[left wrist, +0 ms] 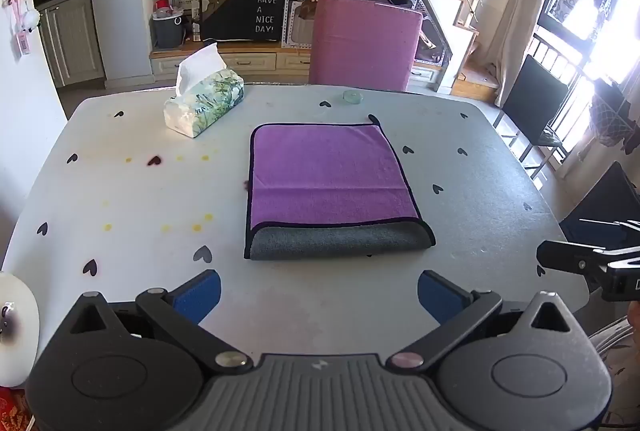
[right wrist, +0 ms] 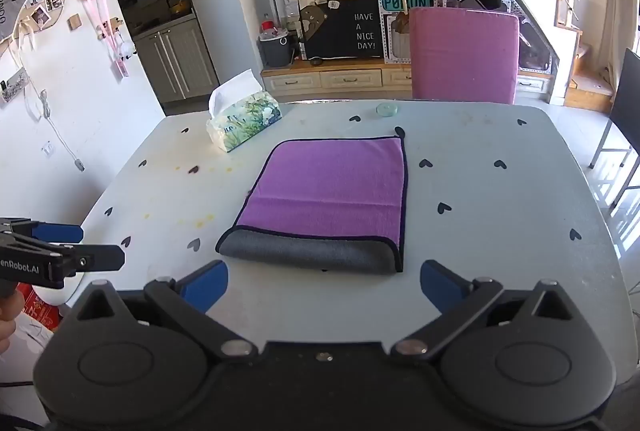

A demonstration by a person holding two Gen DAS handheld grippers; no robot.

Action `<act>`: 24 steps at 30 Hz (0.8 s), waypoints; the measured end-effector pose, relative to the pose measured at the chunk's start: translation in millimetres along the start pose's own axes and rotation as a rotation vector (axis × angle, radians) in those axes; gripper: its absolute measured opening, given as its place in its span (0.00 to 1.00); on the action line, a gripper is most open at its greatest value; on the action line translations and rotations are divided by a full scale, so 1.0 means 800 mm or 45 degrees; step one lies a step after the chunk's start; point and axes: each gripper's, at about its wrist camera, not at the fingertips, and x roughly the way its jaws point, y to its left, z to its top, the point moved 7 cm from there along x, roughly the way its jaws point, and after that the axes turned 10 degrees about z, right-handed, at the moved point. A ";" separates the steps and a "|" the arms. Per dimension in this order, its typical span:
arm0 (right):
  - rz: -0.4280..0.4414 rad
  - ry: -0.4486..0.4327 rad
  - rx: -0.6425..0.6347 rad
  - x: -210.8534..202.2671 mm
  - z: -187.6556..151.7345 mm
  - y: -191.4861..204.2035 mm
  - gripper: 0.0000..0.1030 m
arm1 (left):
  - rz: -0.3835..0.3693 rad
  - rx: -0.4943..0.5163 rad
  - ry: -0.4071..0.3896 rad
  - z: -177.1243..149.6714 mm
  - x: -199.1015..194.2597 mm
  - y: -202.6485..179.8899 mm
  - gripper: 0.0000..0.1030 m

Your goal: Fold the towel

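A purple towel (left wrist: 328, 175) with dark trim and a grey underside lies folded flat on the white table (left wrist: 120, 191); its grey folded edge faces me. It also shows in the right wrist view (right wrist: 332, 191). My left gripper (left wrist: 320, 297) is open and empty, held back from the towel's near edge above the table front. My right gripper (right wrist: 324, 289) is open and empty, also just short of the towel's grey edge. The right gripper shows at the right edge of the left view (left wrist: 592, 263); the left gripper shows at the left edge of the right view (right wrist: 60, 251).
A tissue pack (left wrist: 206, 99) stands at the table's far left. A small round pale disc (left wrist: 352, 96) lies near the far edge. A pink chair (left wrist: 364, 43) stands behind the table. A dark chair (left wrist: 536, 107) is at the right.
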 end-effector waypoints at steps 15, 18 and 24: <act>-0.001 0.003 -0.001 0.002 -0.001 0.000 0.99 | 0.004 -0.001 -0.001 0.000 0.000 0.001 1.00; -0.003 0.003 -0.001 0.002 -0.001 0.000 0.99 | 0.004 0.000 -0.001 0.000 0.000 0.001 1.00; -0.004 0.004 -0.001 0.002 -0.001 0.001 0.99 | 0.005 0.000 -0.002 0.001 0.000 0.001 1.00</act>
